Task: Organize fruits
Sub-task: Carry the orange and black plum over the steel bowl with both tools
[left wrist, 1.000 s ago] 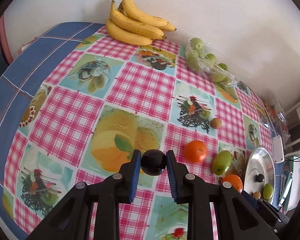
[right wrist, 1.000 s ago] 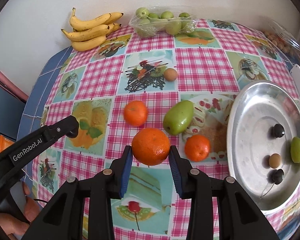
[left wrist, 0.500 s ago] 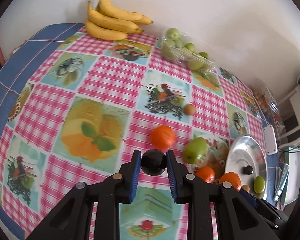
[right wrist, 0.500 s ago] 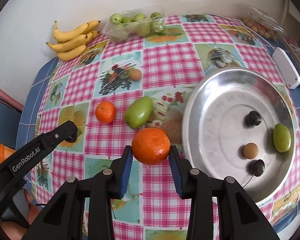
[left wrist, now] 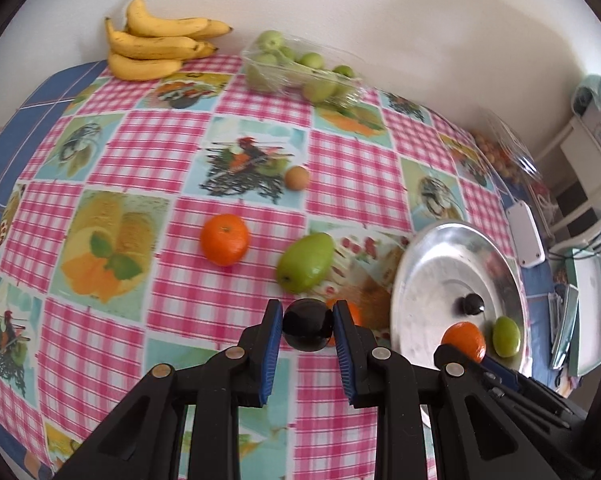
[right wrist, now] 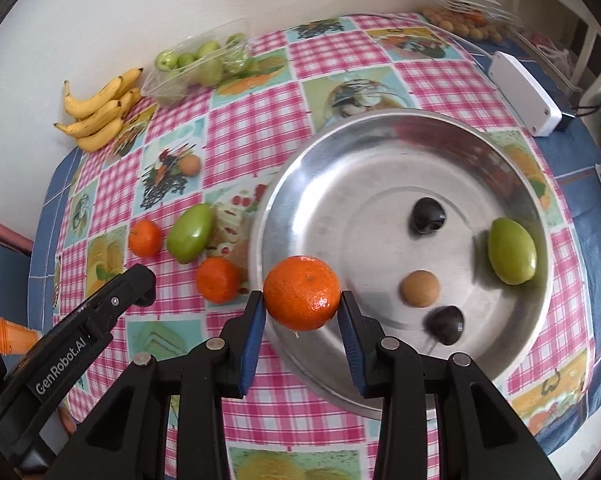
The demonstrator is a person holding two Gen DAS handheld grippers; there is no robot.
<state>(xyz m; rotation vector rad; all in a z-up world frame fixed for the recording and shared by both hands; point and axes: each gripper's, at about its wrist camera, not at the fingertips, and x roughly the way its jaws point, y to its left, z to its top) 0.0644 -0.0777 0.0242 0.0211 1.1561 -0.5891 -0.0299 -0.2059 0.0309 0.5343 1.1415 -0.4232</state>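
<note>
We carry a mandarin [right wrist: 302, 293] clamped across its middle in our right tool [right wrist: 302, 308], over the steel bowl [right wrist: 380, 136] rim; its soft skin wants gentle pressure. Our left tool [left wrist: 306, 330] grips a smooth, slippery dark plum [left wrist: 306, 329] above the worktop [left wrist: 148, 148]

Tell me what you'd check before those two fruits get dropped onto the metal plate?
1. Right gripper holds the orange firmly: ok, jaws pressed on both sides.
2. Orange is over the steel plate: ok, it hangs above the near rim.
3. Landing spot free: ok, two dark fruits, a brown fruit and a green fruit lie further in.
4. Left gripper holds its dark round fruit: ok.
5. That fruit is over the plate: not ok, tablecloth is below.
</note>
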